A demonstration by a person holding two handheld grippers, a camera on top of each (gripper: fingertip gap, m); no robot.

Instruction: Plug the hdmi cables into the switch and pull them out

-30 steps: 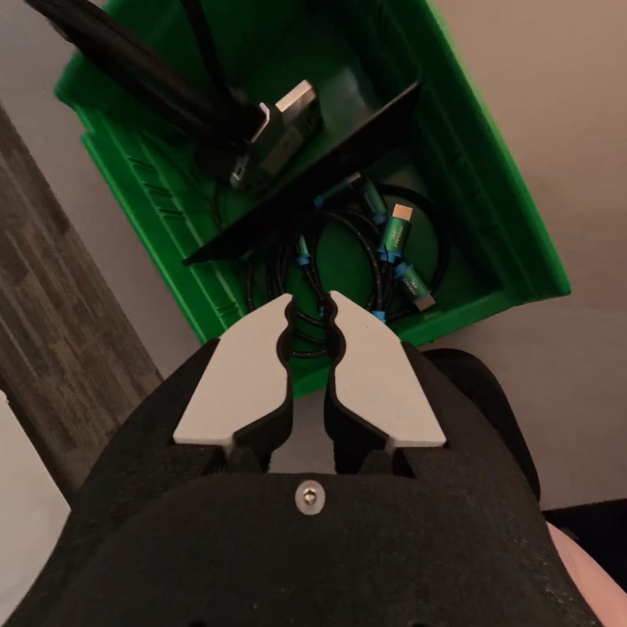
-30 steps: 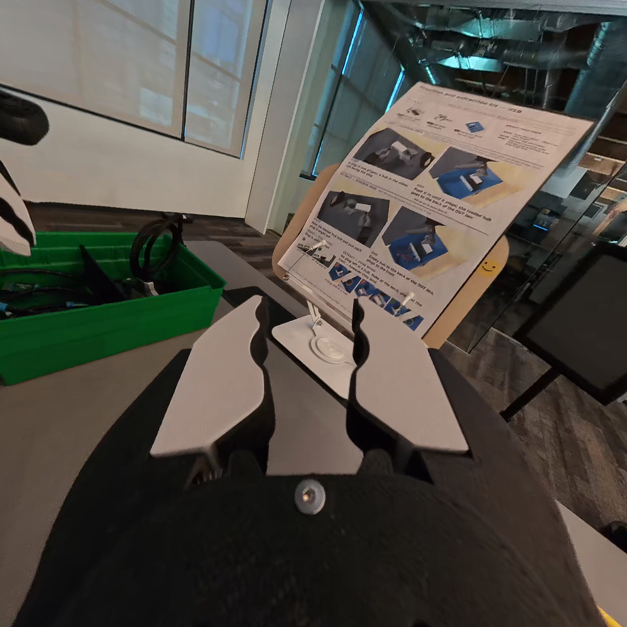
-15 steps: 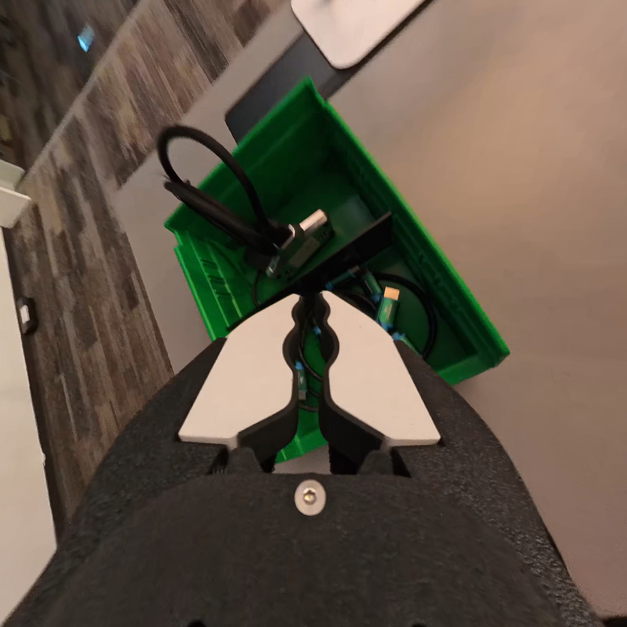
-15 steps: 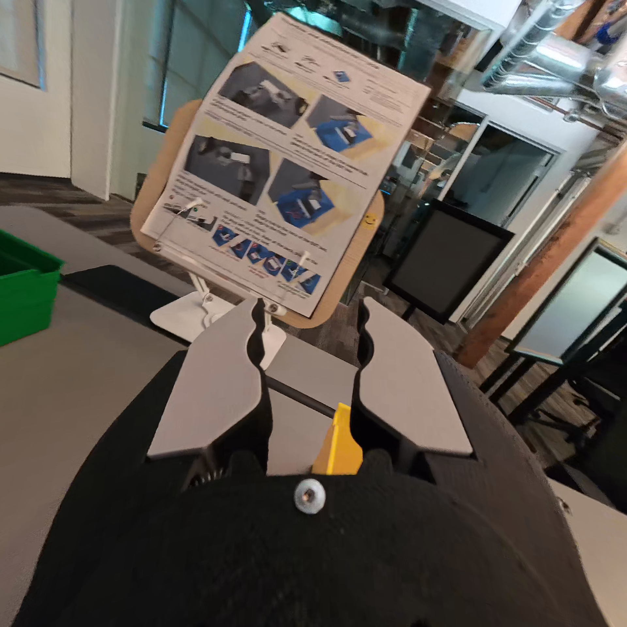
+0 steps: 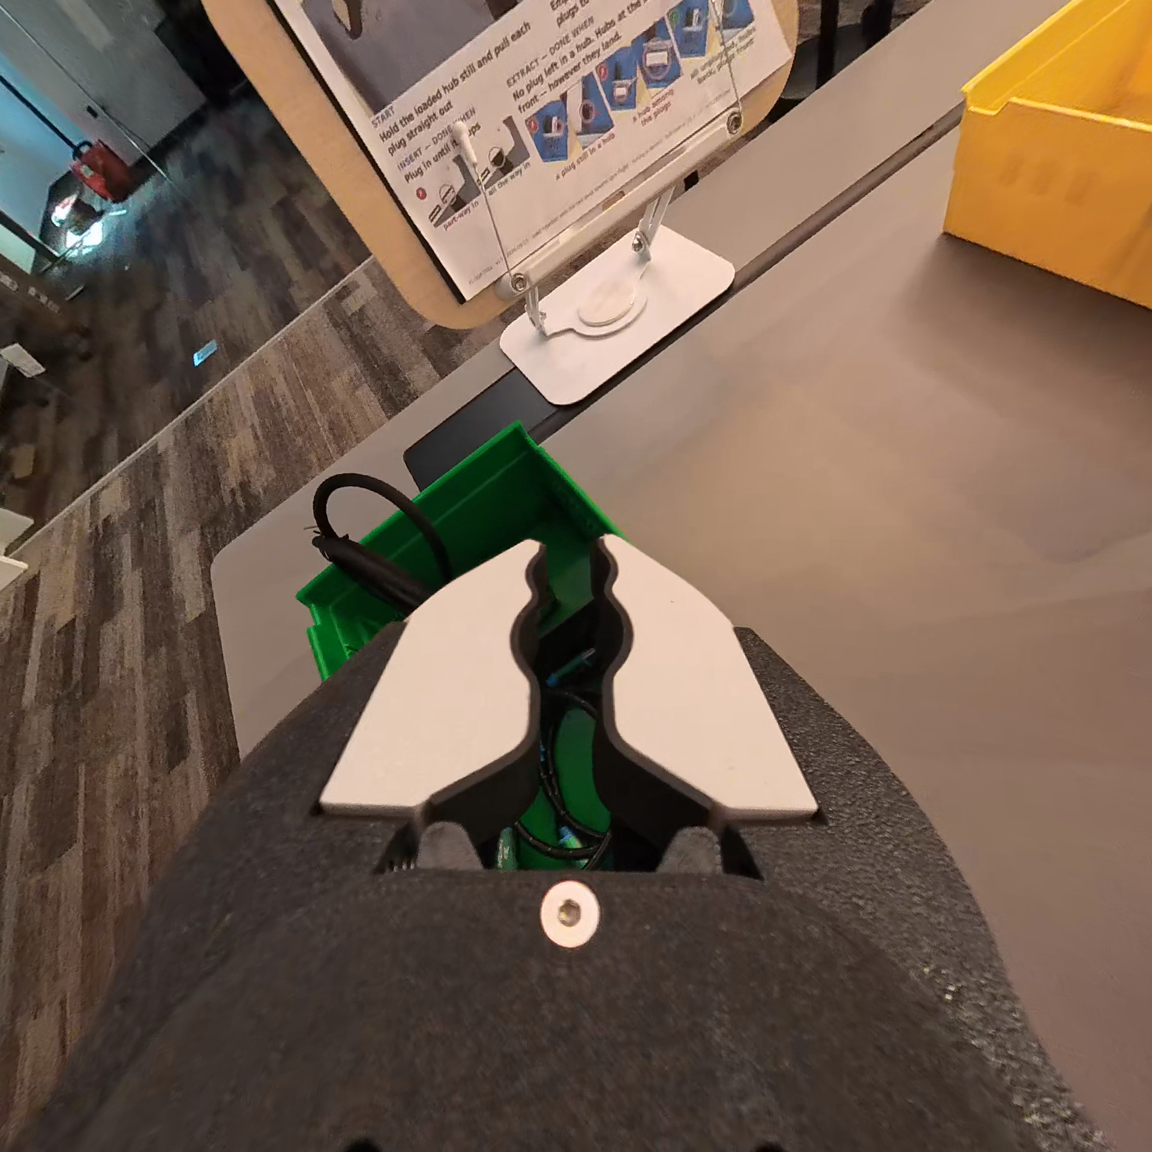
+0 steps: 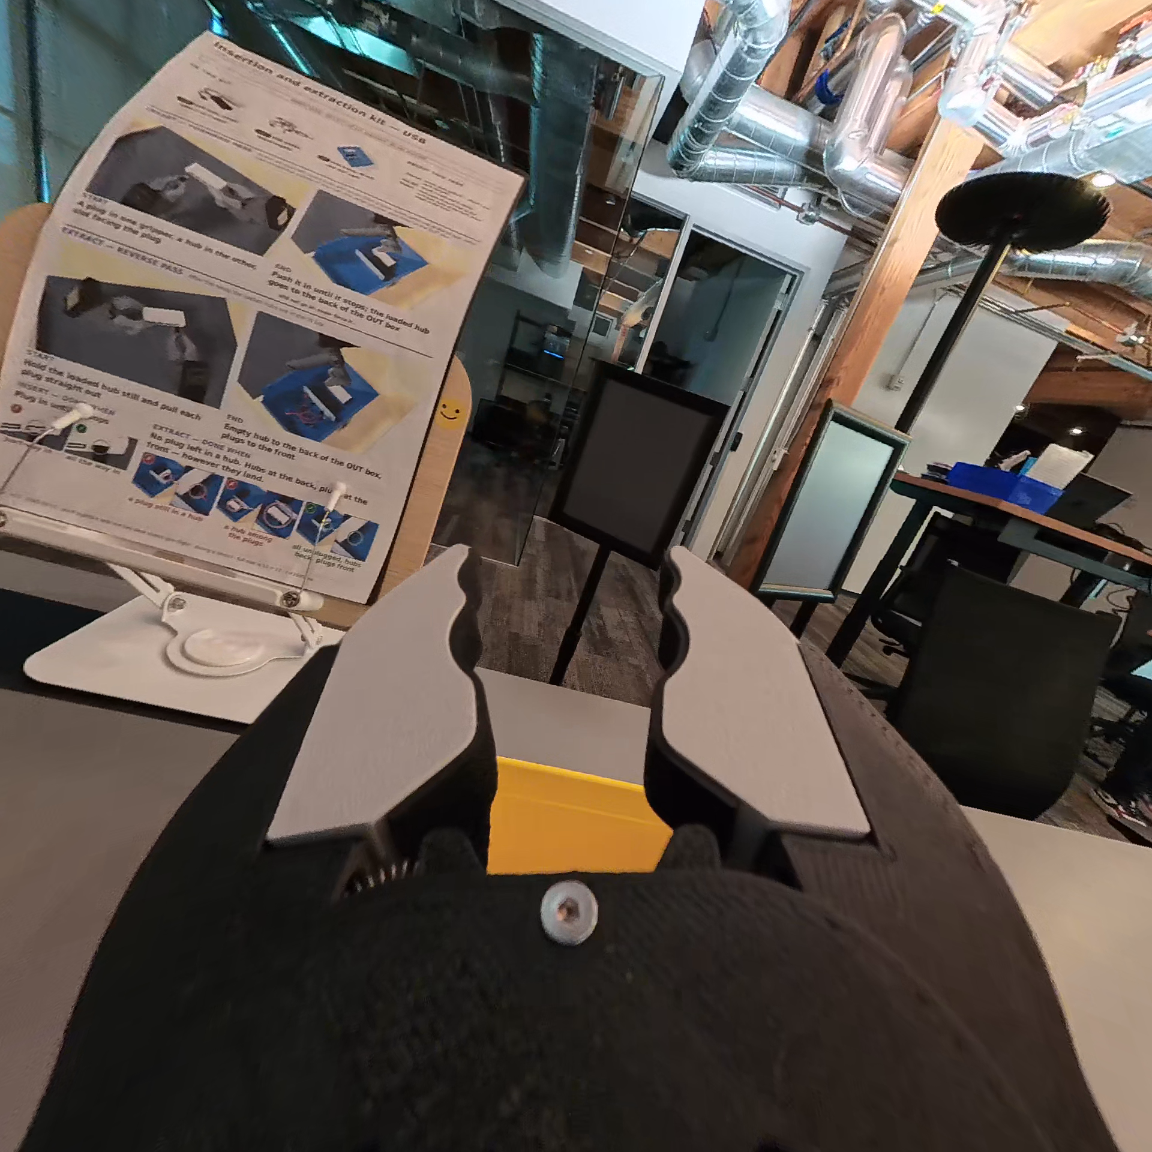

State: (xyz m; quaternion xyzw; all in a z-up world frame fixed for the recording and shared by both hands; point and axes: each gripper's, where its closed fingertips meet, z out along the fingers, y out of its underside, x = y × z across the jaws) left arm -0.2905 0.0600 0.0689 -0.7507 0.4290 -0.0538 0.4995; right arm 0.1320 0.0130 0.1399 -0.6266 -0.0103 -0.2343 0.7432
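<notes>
HDMI cables (image 5: 564, 804) in green bin (image 5: 499, 492); left hand-held gripper (image 5: 568, 548) slightly parted, empty; right hand-held gripper (image 6: 564, 564) wide apart.

Left gripper (image 5: 570, 548): black textured body, two pale grey fingers (image 5: 449, 704) with wavy black inner edges. Jaws parted by a narrow gap at the tips, nothing held between them. Pointing forward and down, view rolled to one side, so the wrist is tilted. Right gripper (image 6: 564, 561): same build, grey fingers (image 6: 748, 704), jaws spread clearly wider than the left pair, nothing between them. Held close to level, pointing forward toward the far side, tips angled slightly up. One silver screw sits centred on each body behind the finger roots. Neither gripper shows in the other's view. No hand or arm visible in either view.
</notes>
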